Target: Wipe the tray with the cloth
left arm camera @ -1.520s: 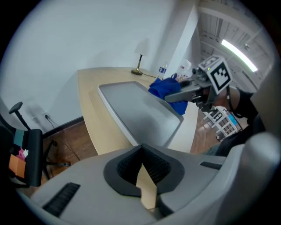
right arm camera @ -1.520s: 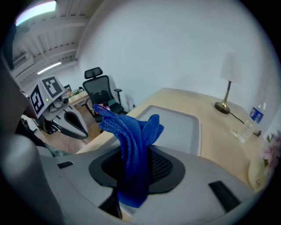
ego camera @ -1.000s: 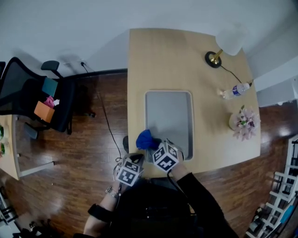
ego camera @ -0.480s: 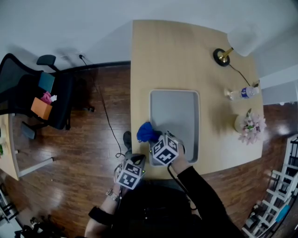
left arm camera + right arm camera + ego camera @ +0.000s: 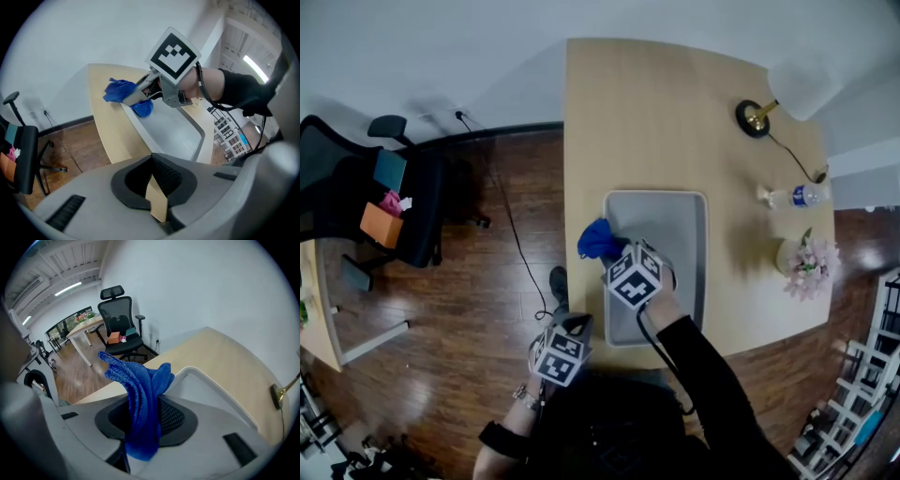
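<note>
Just off the near edge of the table (image 5: 656, 112), the left gripper (image 5: 571, 325) hangs with jaws pressed together on nothing. The right gripper (image 5: 614, 251) pinches a bunched blue cloth (image 5: 598, 239) at the far left corner of the grey tray (image 5: 675, 225). Wiping seems barely begun; next, the cloth needs pressing down and sweeping across the tray floor.

One tray (image 5: 675, 225), one cloth (image 5: 598, 239), one lamp (image 5: 756, 118), one bottle (image 5: 795, 196), one flower pot (image 5: 806, 258) — two grippers: left gripper (image 5: 573, 324), right gripper (image 5: 615, 255).

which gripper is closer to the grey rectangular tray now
Right. The right gripper hangs over the near left part of the grey rectangular tray, clamping the blue cloth. The left gripper sits by the near left corner of the wooden table, off the tray.
</note>
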